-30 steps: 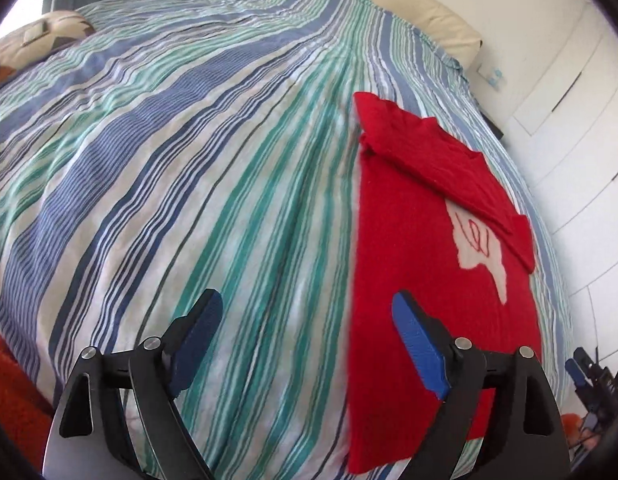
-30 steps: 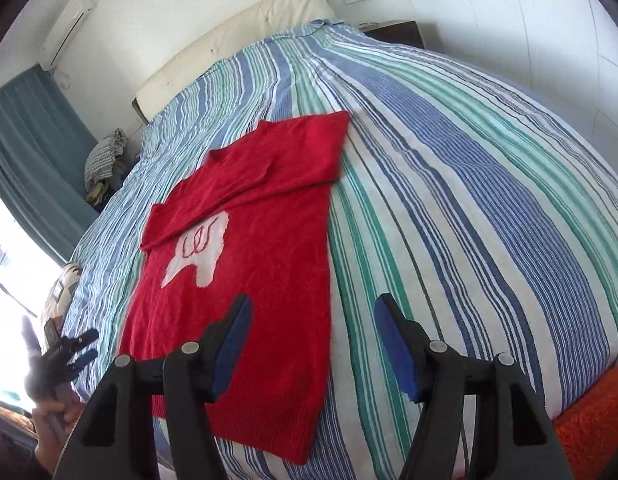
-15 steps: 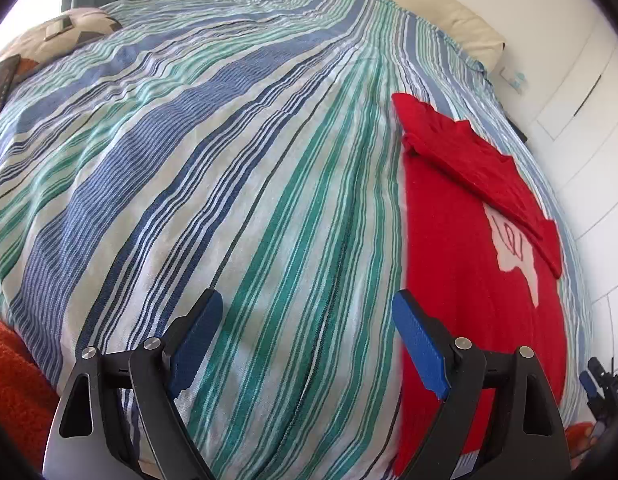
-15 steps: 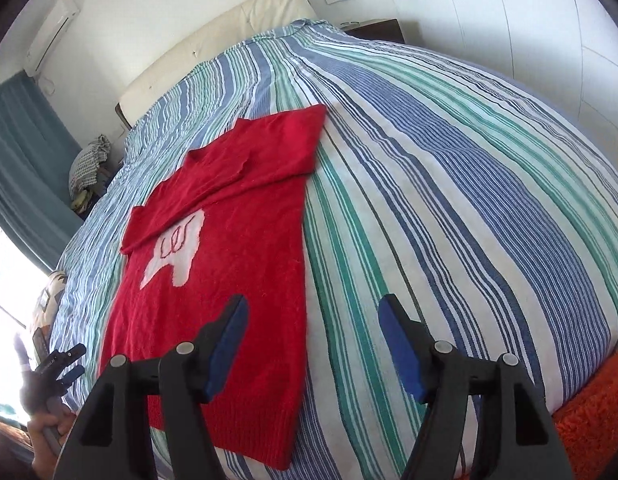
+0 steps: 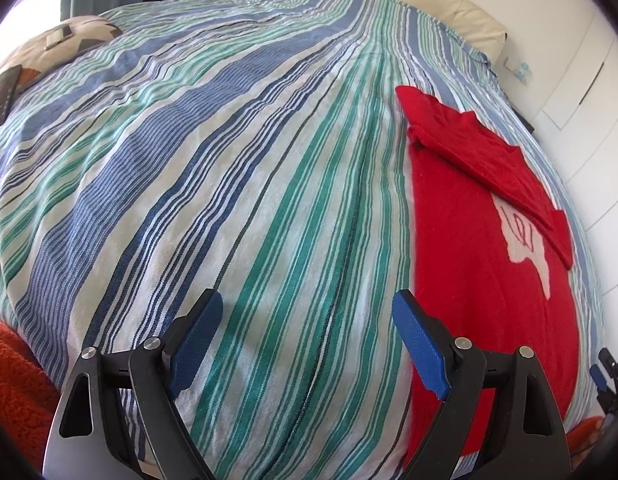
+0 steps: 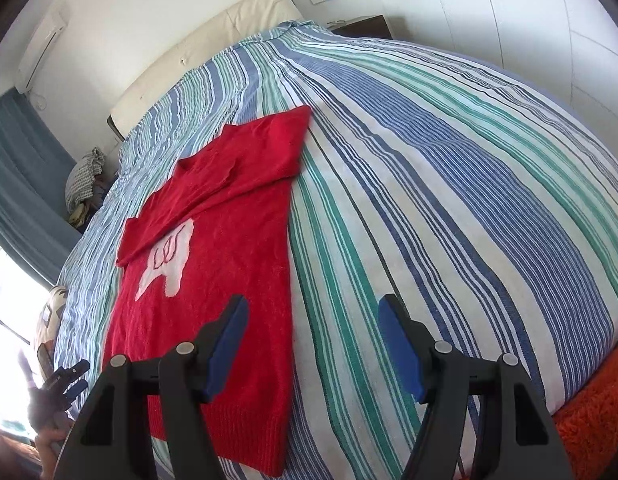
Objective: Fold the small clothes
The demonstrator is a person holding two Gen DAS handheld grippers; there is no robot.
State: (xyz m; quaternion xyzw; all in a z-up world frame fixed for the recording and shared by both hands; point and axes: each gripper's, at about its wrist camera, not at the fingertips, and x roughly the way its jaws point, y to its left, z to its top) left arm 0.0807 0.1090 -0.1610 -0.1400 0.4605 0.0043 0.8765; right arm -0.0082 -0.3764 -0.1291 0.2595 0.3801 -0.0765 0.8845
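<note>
Red sweater [image 6: 213,280] flat on striped bed [image 6: 449,200], sleeve folded across; left tool [image 5: 307,336] and right tool [image 6: 311,344] agape, empty.

The sweater [image 6: 213,280] lies flat on the bed [image 6: 449,184], a sleeve [image 6: 233,176] folded across its upper part.

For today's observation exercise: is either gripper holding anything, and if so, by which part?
Nothing is held. The left gripper and right gripper are open and empty above the bed; the red sweater lies untouched on the striped cover.
</note>
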